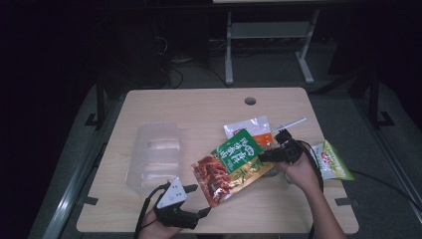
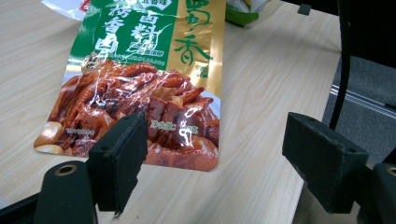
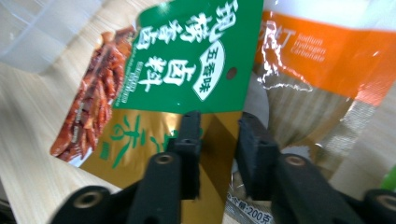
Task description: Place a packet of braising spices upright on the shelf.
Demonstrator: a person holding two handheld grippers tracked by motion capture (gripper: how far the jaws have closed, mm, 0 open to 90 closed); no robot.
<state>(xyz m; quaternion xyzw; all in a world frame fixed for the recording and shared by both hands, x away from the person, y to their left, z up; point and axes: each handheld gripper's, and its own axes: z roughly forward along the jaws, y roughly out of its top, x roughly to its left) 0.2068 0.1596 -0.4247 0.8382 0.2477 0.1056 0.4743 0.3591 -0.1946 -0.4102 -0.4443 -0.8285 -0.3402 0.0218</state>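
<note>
A seasoning packet [image 1: 231, 162] with a green top, a gold band and a red meat picture lies slanted across the middle of the table [image 1: 199, 104]. My right gripper [image 1: 261, 157] holds its right gold edge. In the right gripper view the jaws [image 3: 219, 126] stand close together with the gold foil of the packet [image 3: 187, 60] between them. My left gripper [image 1: 200, 199] is open near the front edge, just below the packet's lower corner. In the left gripper view its wide-apart jaws [image 2: 215, 135] frame the packet's [image 2: 140, 93] red end, which rests on the wood.
A clear plastic tray [image 1: 152, 154] sits left of the packet. An orange-and-clear packet [image 1: 249, 127] lies partly beneath it at the back. A green snack bag [image 1: 333, 162] lies near the table's right edge. There is a round hole [image 1: 250, 101] at the table's back.
</note>
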